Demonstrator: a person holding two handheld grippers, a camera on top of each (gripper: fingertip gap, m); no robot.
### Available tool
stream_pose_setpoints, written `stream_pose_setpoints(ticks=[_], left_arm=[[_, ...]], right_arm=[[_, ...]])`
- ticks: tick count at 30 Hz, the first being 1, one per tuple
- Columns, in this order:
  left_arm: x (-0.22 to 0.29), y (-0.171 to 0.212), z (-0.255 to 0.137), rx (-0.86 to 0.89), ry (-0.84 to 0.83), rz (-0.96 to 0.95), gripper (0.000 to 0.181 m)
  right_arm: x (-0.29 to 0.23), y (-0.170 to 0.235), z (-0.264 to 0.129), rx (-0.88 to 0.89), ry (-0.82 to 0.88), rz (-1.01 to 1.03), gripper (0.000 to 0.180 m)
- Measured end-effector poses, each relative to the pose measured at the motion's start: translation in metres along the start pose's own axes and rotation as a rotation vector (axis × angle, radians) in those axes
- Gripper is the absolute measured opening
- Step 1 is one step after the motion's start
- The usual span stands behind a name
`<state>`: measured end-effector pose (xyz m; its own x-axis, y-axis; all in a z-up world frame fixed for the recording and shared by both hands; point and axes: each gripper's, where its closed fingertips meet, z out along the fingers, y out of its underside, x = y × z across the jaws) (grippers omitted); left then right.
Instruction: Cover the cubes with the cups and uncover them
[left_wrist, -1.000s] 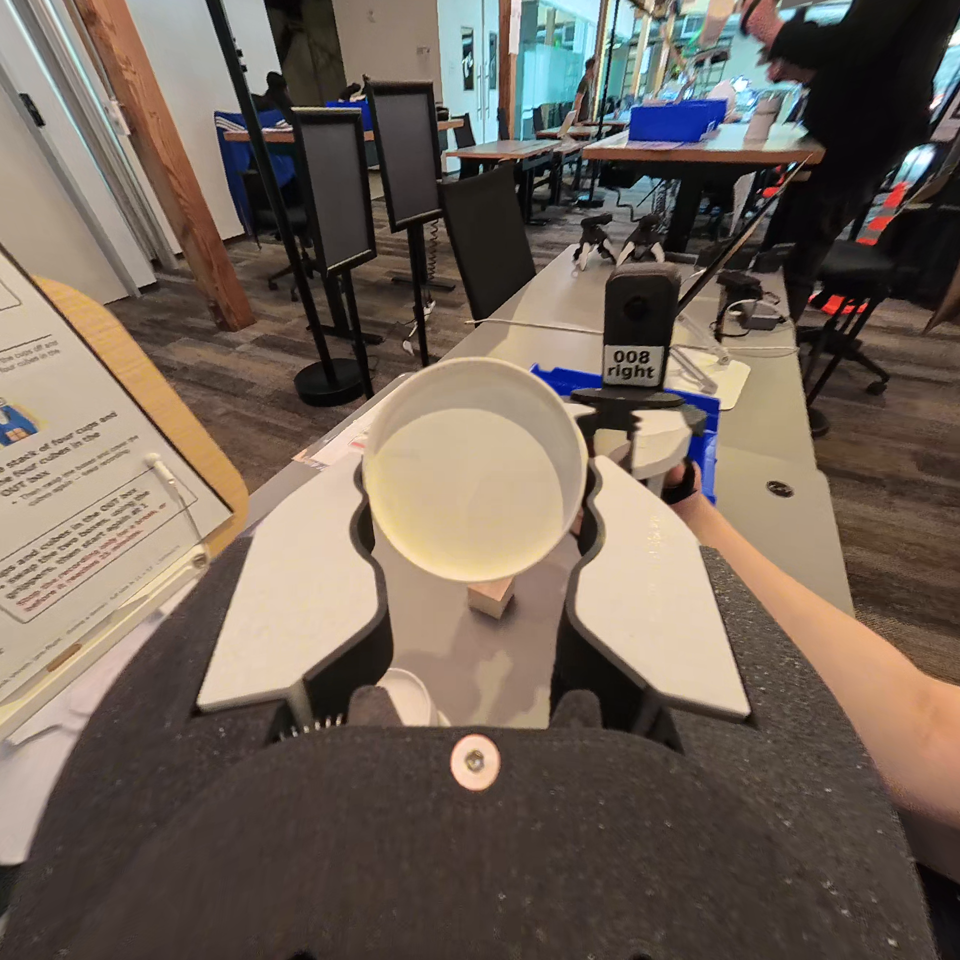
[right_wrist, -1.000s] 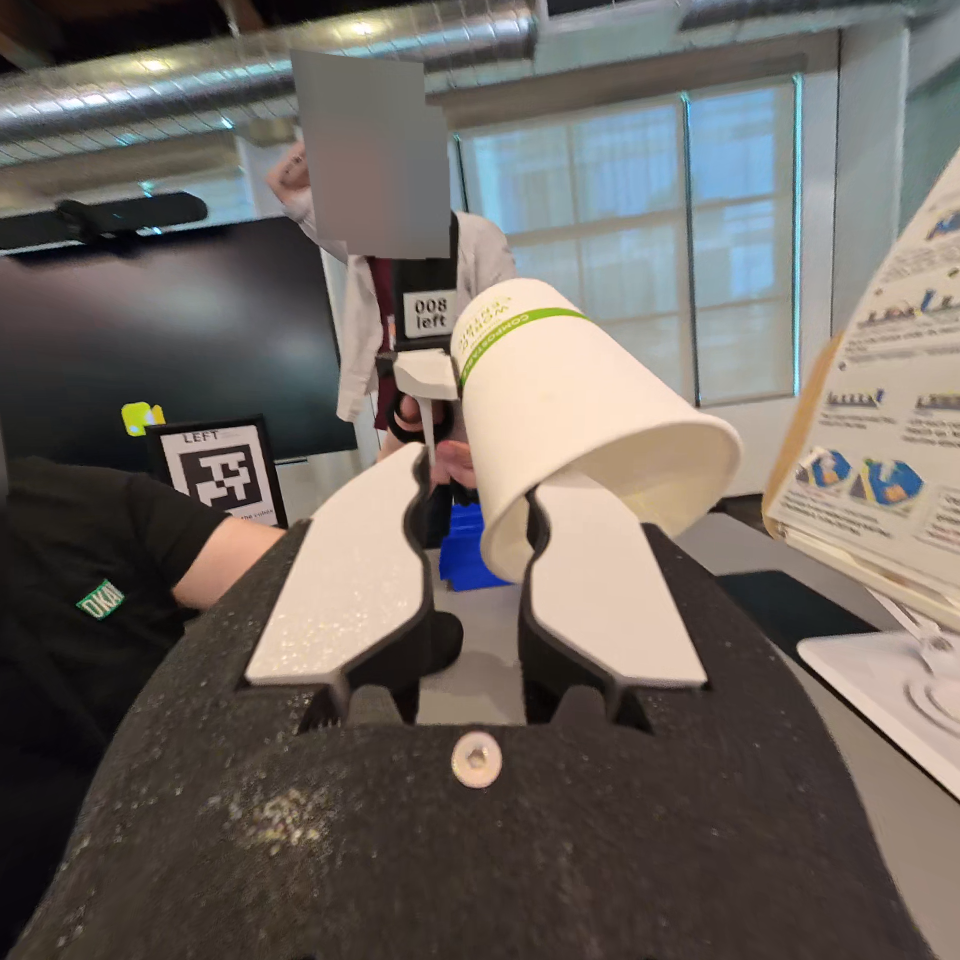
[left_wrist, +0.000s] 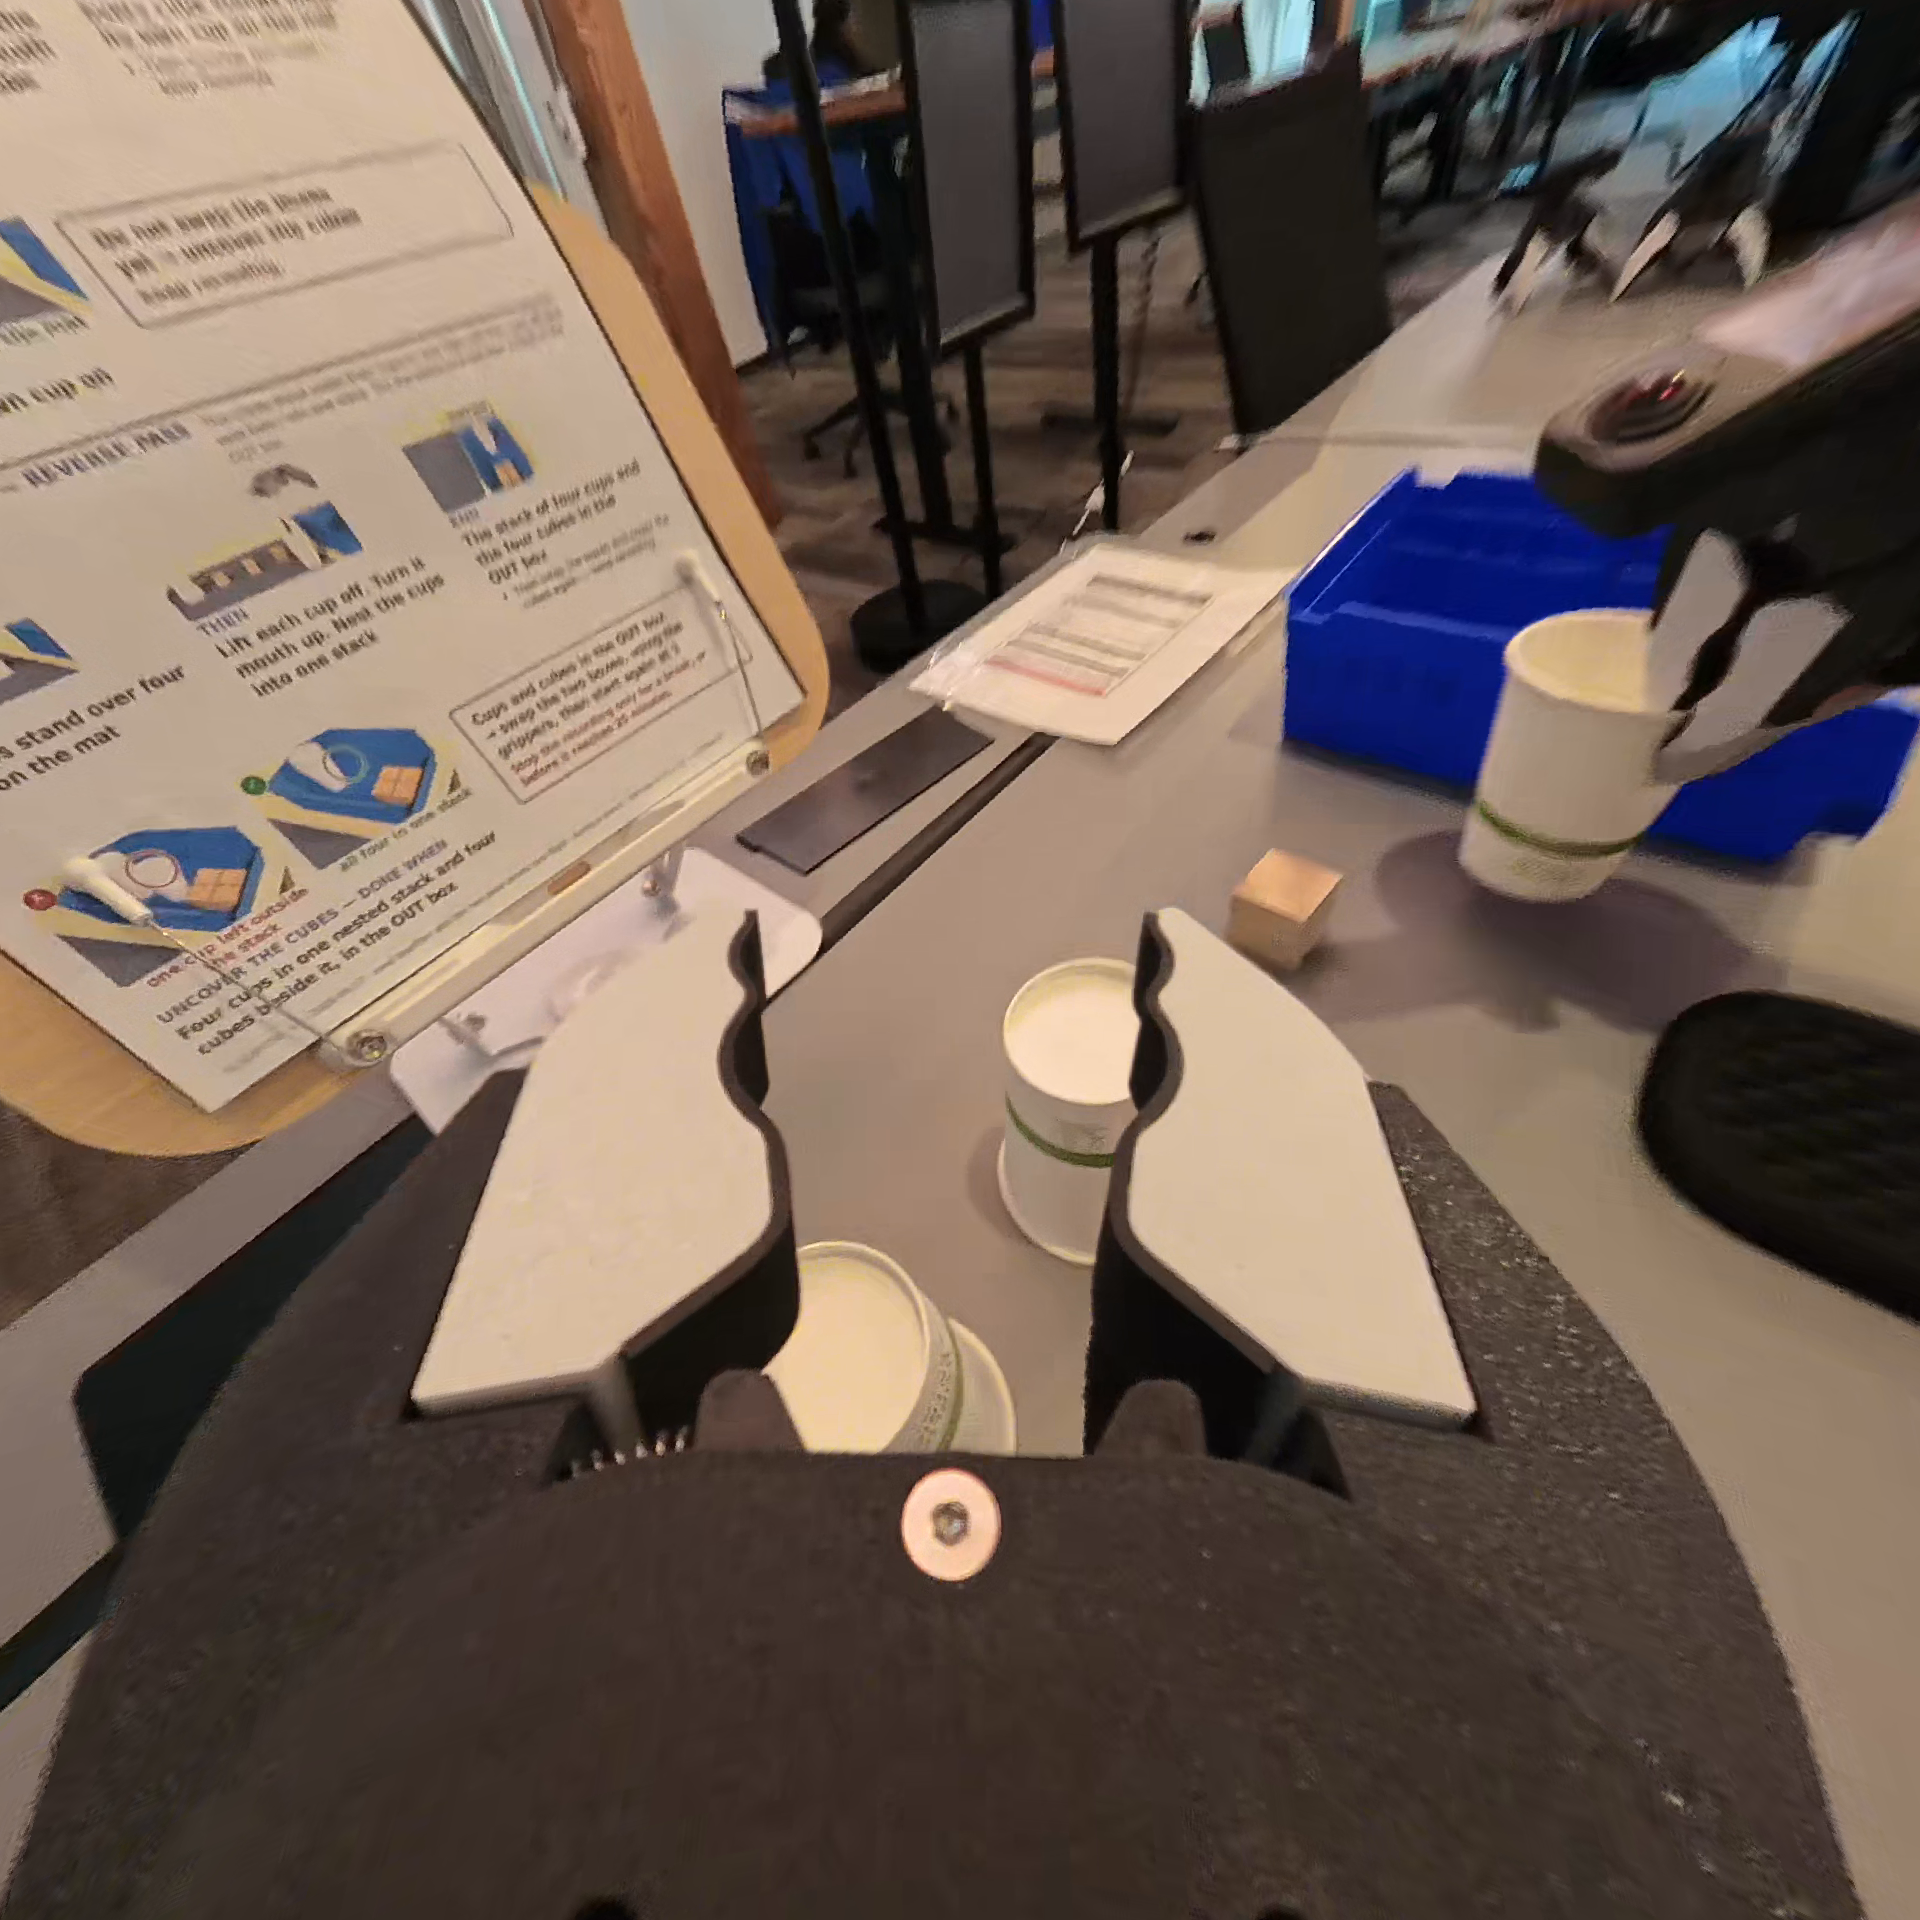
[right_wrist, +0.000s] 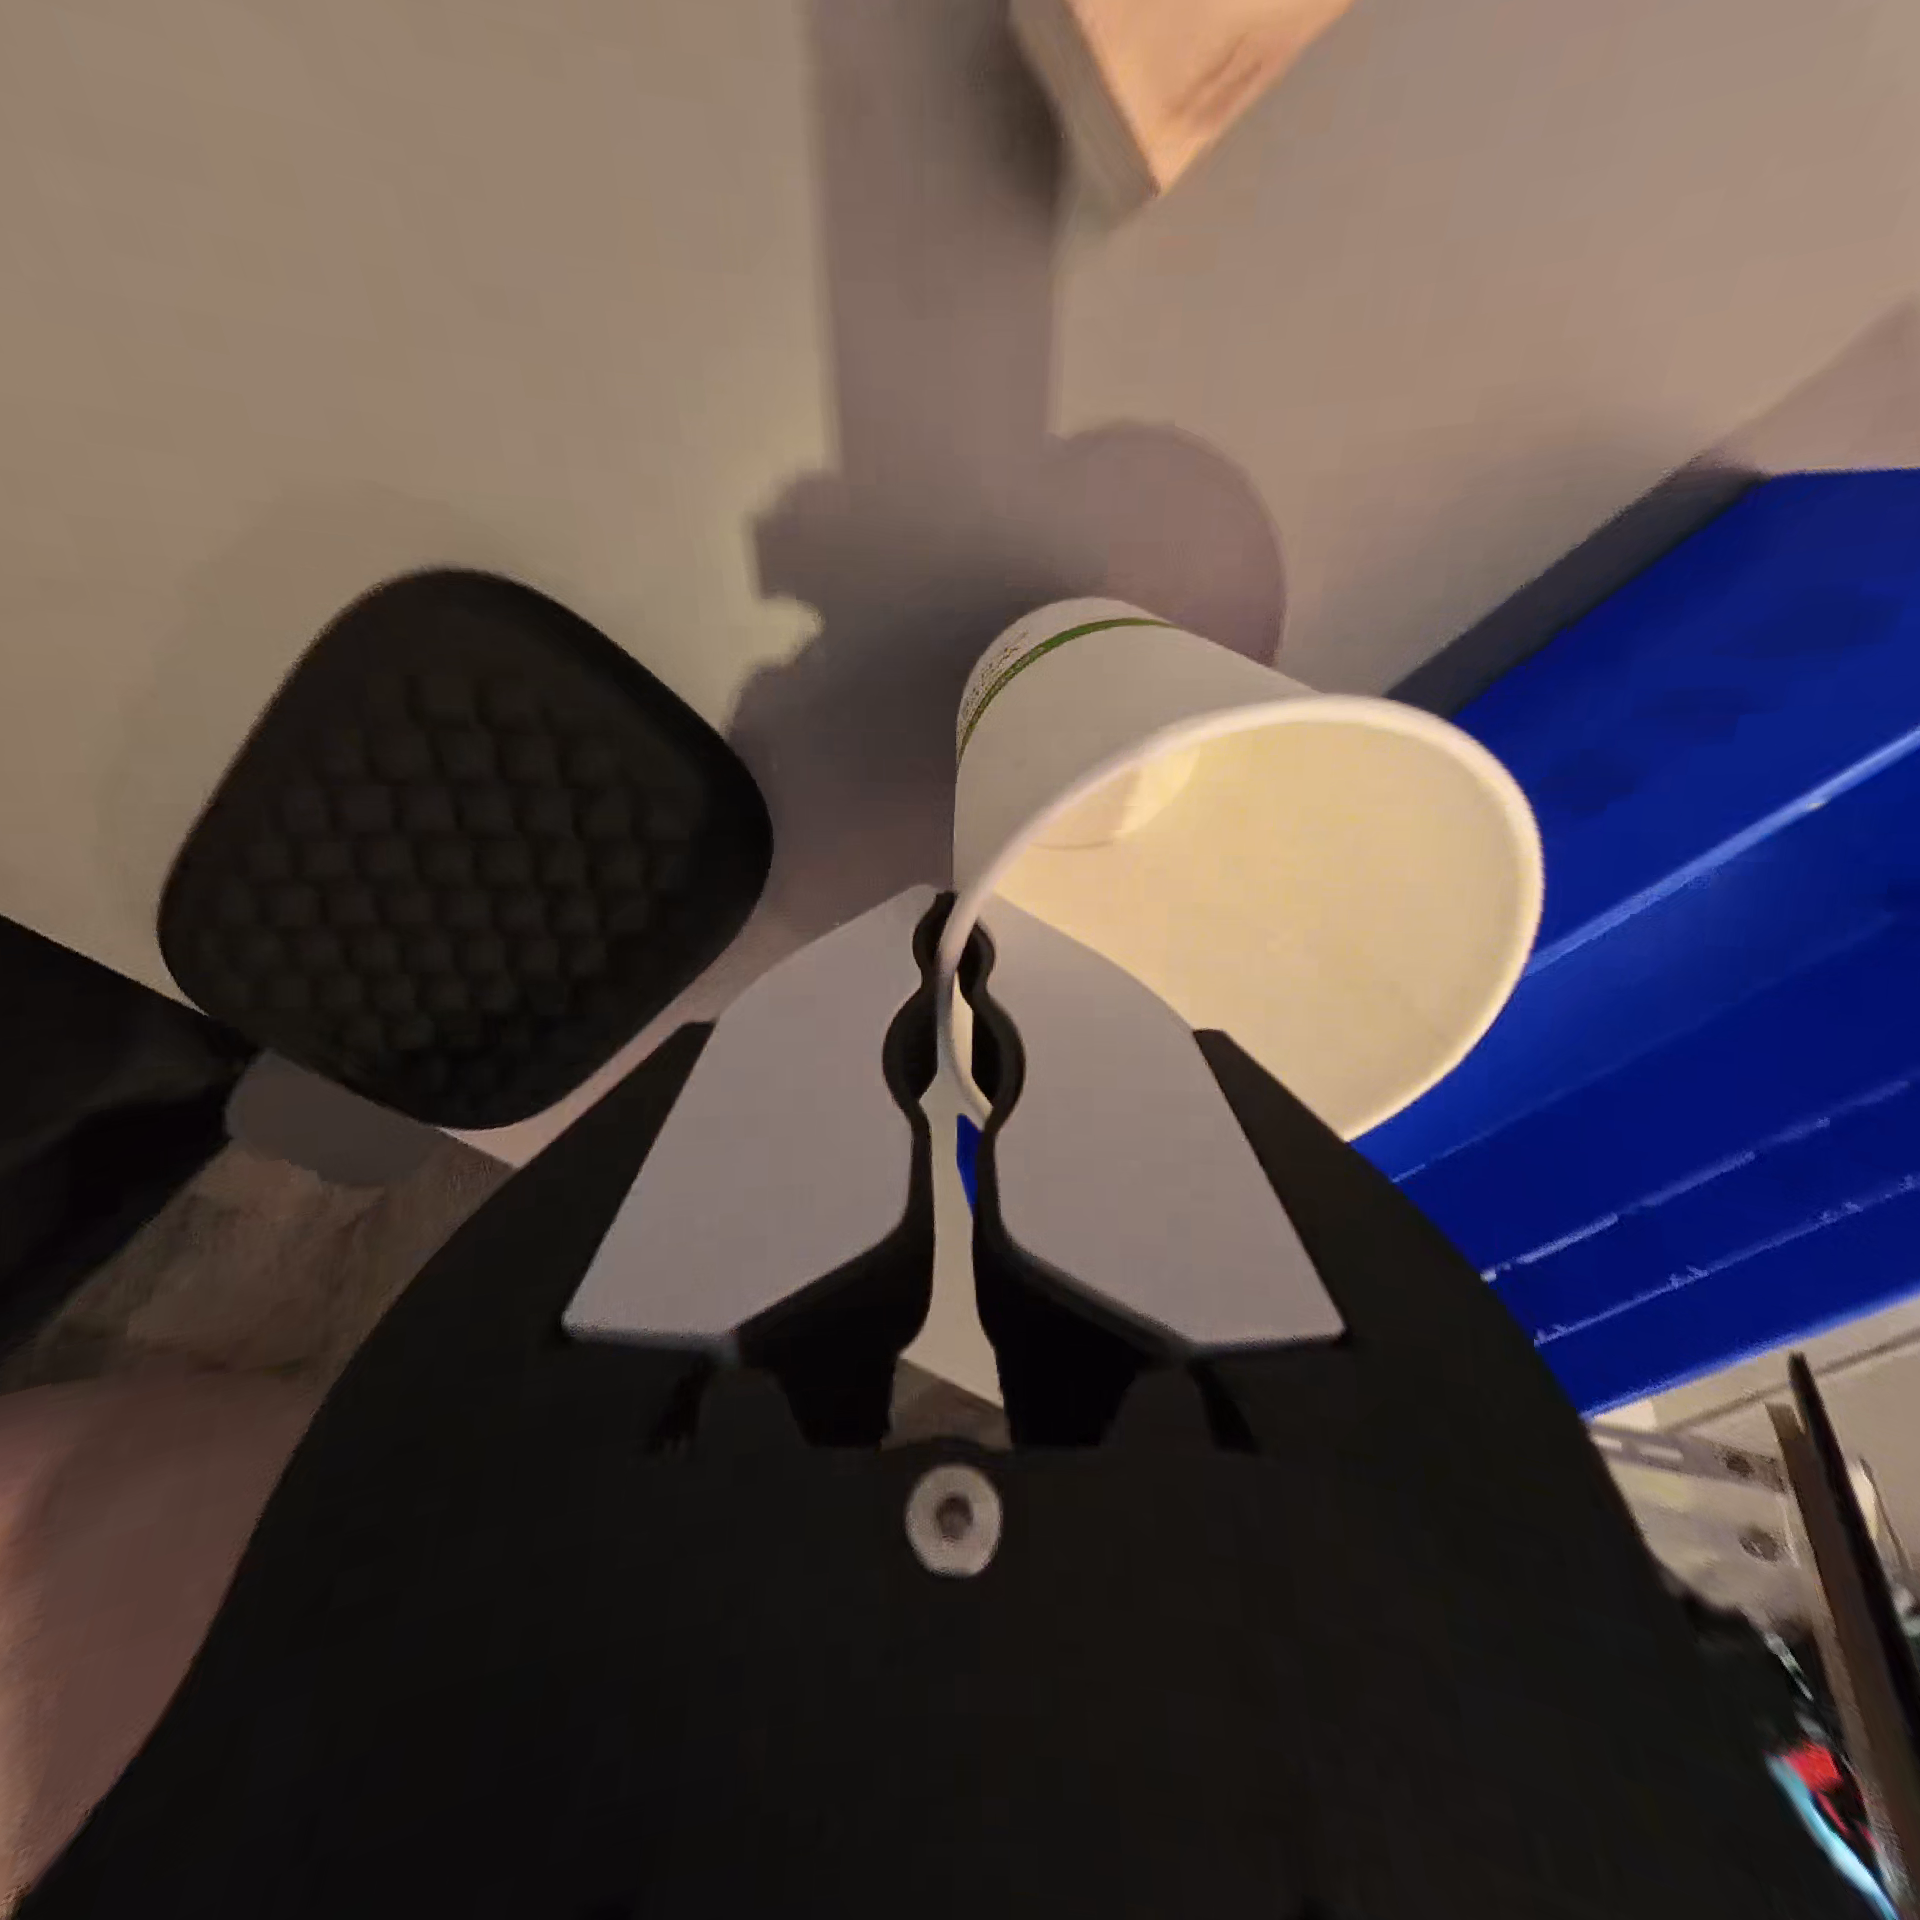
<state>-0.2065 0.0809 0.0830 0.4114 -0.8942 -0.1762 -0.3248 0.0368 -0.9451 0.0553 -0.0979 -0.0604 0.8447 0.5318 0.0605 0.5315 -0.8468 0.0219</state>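
The right gripper (right_wrist: 951, 935) pinches a mouth-up cup (right_wrist: 1236, 883) by its rim; the left gripper (left_wrist: 945, 935) gapes empty — two inverted cups (left_wrist: 1070, 1101) at lower centre, one cube (left_wrist: 1283, 904).

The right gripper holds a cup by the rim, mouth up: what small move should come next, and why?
Probably lower it onto the table and release. The right gripper pinches the cup, which hangs tilted just above the table beside the blue bin, clear of the wooden cube.

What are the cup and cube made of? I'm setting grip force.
The cup held by the right tool looks like thin matte paper: rolled rim, wall pinched between the fingers. The cube looks like bare pale wood, unvarnished; grain too blurred to confirm.
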Motion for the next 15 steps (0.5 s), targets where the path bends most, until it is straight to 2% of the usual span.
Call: stream_pose_setpoints(ticks=[1,5,8,15], left_arm=[[0.0,0.007,0.007,-0.035,-0.023,0.028,0.07],[-0.001,0.024,0.027,-0.137,-0.104,0.116,0.078],[0.013,0.025,0.039,-0.132,-0.048,0.08,0.082],[0.015,0.043,0.062,-0.156,-0.043,0.022,0.092]], right_arm=[[0.0,0.001,0.003,-0.029,0.008,-0.004,0.0],[-0.006,0.003,0.009,-0.089,0.01,-0.007,0.0],[-0.004,0.002,0.014,-0.084,0.036,-0.009,0.0],[-0.01,0.006,0.025,-0.077,0.044,-0.031,0.0]])
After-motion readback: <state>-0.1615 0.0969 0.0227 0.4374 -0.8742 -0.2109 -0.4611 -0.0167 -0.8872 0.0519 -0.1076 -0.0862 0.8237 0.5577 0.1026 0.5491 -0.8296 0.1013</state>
